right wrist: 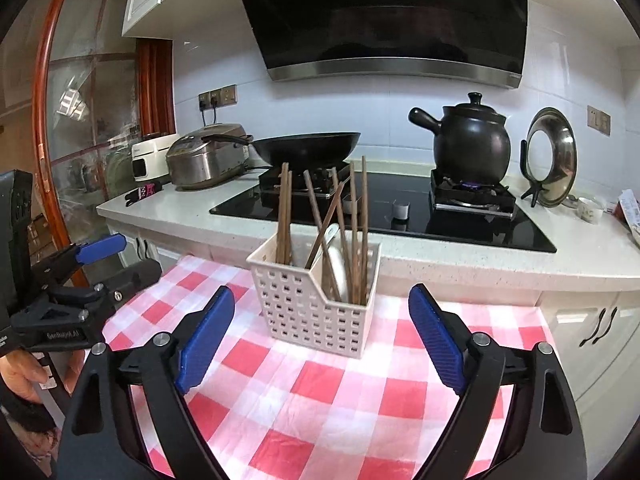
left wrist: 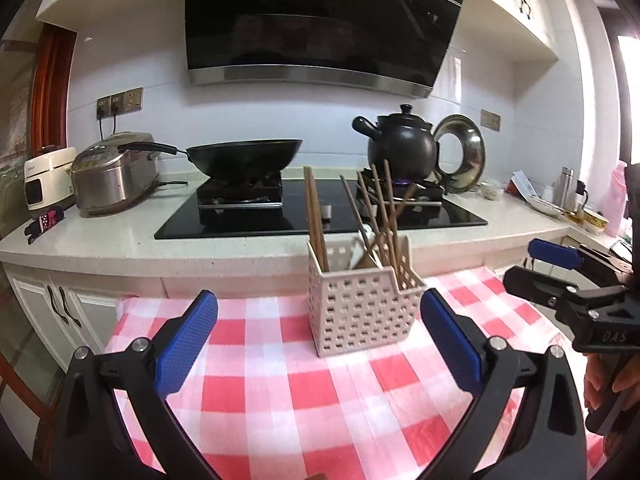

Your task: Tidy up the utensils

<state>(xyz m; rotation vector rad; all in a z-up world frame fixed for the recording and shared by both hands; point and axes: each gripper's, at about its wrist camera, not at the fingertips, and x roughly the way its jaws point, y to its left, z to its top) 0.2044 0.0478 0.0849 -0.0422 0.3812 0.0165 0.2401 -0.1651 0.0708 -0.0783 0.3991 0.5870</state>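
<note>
Sitting upright on the checked cloth (left wrist: 280, 400) over the desk: a cream perforated utensil basket (left wrist: 360, 312), just short of the kitchen counter (left wrist: 100, 236).

- Basket contents: wooden chopsticks (left wrist: 316, 216) standing and leaning at mixed angles, plus a white spoon (right wrist: 340, 268) tucked in among them. One pair stands in the left compartment, the rest lean in the right one.
- Left gripper (left wrist: 320, 344): jaws wide apart, nothing between the blue pads. Basket sits ahead of it, centred a bit right of the midline, clear of both fingers (left wrist: 188, 344). No contact.
- Right gripper (right wrist: 320, 336): jaws also spread, empty. Basket is ahead and just left of centre, beyond the fingertips, not touching.
- Each gripper shows in the other's view: the right one at the right edge of the left wrist view, the left one at the left edge of the right wrist view, both beside the basket rather than over it. A hand (right wrist: 24, 372) grips the left handle.
- Background on the counter: black hob (right wrist: 384, 208) with a wok (left wrist: 244, 158) and a black clay pot (left wrist: 402, 146), rice cooker (left wrist: 114, 174) far left, steel lid (right wrist: 554, 164) propped on a stand at right. All well apart from the basket.
</note>
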